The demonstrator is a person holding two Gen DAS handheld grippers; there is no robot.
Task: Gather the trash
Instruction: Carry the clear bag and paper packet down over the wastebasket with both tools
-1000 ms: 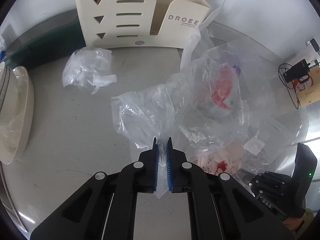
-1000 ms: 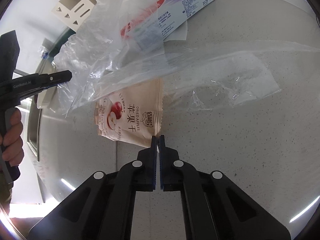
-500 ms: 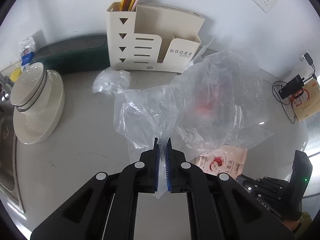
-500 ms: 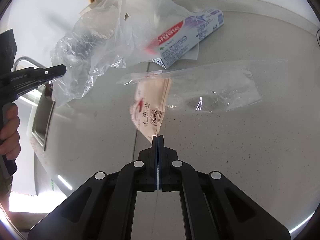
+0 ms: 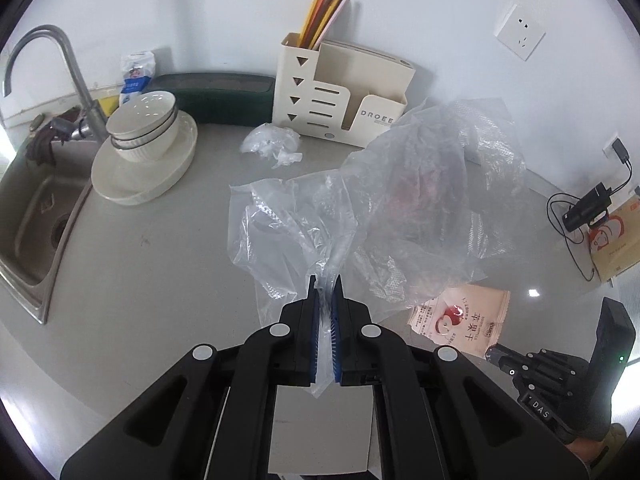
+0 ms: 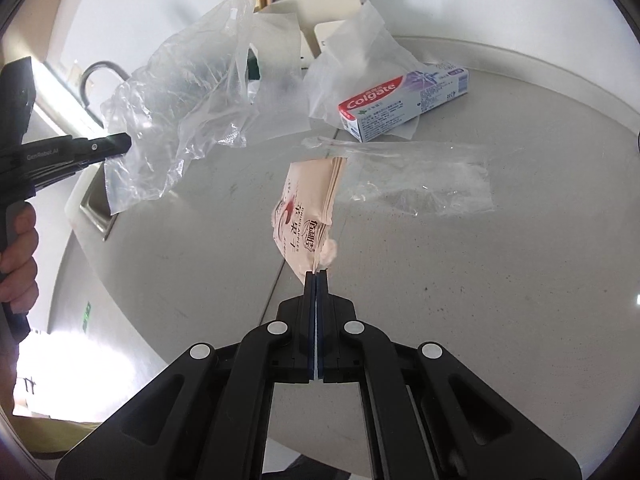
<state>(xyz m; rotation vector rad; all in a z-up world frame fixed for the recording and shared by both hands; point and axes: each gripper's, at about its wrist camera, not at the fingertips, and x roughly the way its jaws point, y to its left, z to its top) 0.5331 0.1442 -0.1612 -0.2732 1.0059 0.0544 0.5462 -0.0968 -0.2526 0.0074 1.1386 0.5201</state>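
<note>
My left gripper [image 5: 325, 280] is shut on the rim of a clear plastic bag [image 5: 384, 208], which hangs lifted above the grey counter; from the right wrist view the same bag [image 6: 180, 112] dangles from the left gripper [image 6: 122, 145]. My right gripper [image 6: 316, 274] is shut on a corner of a pink dried-apple snack pouch [image 6: 306, 218], raised off the counter and hanging edge-on. From the left wrist view the pouch [image 5: 460, 318] shows below the bag, with the right gripper [image 5: 494, 354] at its lower corner.
A Colgate box [image 6: 404, 100] lies on white tissue [image 6: 360, 68], with a flat clear wrapper [image 6: 416, 180] beside it. A crumpled clear plastic wad [image 5: 272, 145] sits before a cream organiser [image 5: 340, 96]. Stacked bowls on a plate [image 5: 144, 152] and a sink [image 5: 36, 216] stand left; a charger and cardboard box [image 5: 616, 232] right.
Both grippers have risen. The bag has come up off the counter with the left gripper, uncovering the Colgate box. The pouch has been lifted from lying flat to hanging from the right gripper.
</note>
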